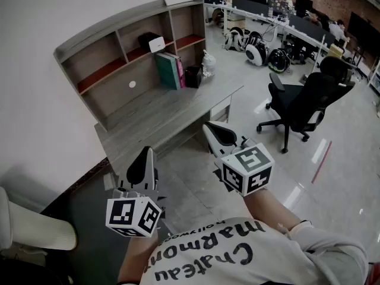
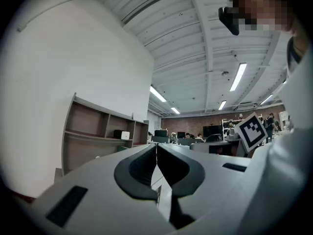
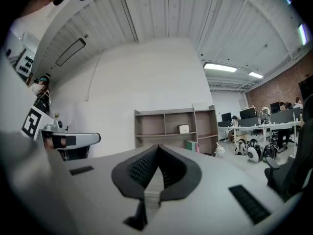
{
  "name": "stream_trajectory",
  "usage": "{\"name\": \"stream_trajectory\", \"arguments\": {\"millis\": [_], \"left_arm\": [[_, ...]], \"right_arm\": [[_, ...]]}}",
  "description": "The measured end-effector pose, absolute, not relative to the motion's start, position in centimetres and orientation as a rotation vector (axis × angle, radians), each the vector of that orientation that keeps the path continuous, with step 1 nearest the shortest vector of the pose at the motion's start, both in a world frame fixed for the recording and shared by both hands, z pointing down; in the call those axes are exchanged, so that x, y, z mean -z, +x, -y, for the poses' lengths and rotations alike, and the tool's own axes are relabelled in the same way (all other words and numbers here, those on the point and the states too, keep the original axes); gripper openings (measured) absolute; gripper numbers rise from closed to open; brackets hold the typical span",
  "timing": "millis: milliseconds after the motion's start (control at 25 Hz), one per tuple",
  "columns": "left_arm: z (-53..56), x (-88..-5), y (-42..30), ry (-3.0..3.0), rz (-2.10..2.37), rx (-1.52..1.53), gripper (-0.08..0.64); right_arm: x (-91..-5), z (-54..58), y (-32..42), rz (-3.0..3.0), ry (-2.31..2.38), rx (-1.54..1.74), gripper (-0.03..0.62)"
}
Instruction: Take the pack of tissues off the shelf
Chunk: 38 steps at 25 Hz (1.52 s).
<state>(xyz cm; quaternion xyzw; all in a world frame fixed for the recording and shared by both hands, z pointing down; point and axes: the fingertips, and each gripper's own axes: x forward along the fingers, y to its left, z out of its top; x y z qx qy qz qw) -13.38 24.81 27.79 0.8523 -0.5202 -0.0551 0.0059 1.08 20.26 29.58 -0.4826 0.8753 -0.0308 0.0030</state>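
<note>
The pack of tissues (image 1: 151,42) is a small white and dark box on the middle shelf of the wooden hutch (image 1: 127,25) above the desk (image 1: 160,108). It shows small and far in the left gripper view (image 2: 121,134) and in the right gripper view (image 3: 184,129). My left gripper (image 1: 144,153) hovers off the desk's front edge, shut with nothing in it (image 2: 156,146). My right gripper (image 1: 209,126) is held beside it, a little closer to the desk, also shut and empty (image 3: 158,148). Both are well short of the shelf.
Teal and pink books (image 1: 170,70), a dark cup (image 1: 192,76) and a pale bag (image 1: 208,64) stand on the desk under the hutch. A black office chair (image 1: 303,100) is on the right, a white chair (image 1: 35,227) at lower left. Round white machines (image 1: 256,52) sit by the far desks.
</note>
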Motion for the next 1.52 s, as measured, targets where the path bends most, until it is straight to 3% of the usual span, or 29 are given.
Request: {"name": "stream_trajectory", "arguments": {"millis": [960,1520], "left_arm": [[-21.7,-28.8,-16.7,2.747,1.503,0.184,0.018],[-10.5,-26.7,-20.1,2.659,1.731,0.263,0.018]], "right_arm": [[-30.5,-19.1,-3.3,-2.698,-1.462,0.116,0.008],[-28.3,-5.9,-6.9,-2.793,-1.250,0.005,0.008]]}}
